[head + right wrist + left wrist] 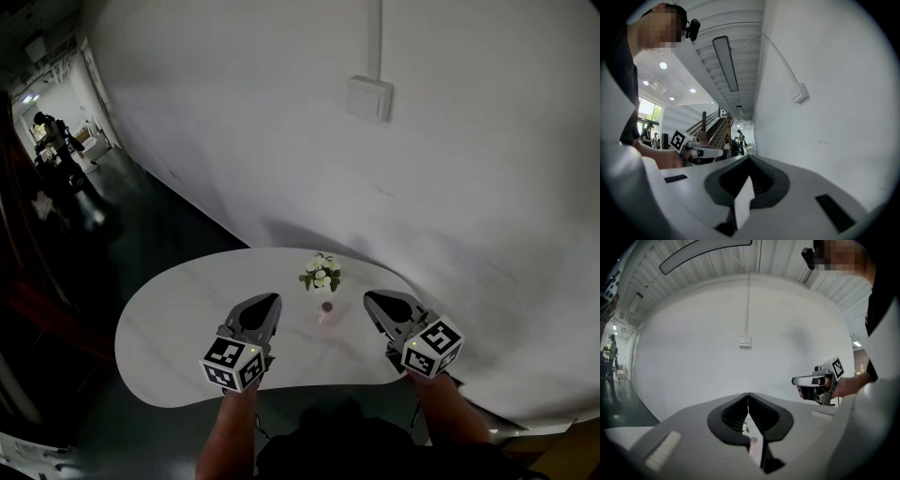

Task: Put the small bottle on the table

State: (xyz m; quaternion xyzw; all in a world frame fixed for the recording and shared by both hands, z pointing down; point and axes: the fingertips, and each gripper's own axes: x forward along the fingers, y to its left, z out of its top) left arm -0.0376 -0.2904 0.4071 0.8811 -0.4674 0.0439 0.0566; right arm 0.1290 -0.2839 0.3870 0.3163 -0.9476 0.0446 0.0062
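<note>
A small pink bottle [325,311] stands upright on the white table [169,319], just in front of a little pot of white flowers [321,274]. My left gripper [271,300] hovers to the bottle's left and my right gripper [368,297] to its right, both apart from it and pointing toward the wall. In the left gripper view the left gripper [748,394] has its jaws pressed together with nothing between them, and a pink bit of the bottle [753,440] shows through the gap below. In the right gripper view the right gripper [750,158] also looks shut and empty.
A white wall with a switch box [368,97] rises right behind the table. The dark floor [141,225] falls away to the left, where a person [47,131] stands far off. The table's rounded front edge is near my arms.
</note>
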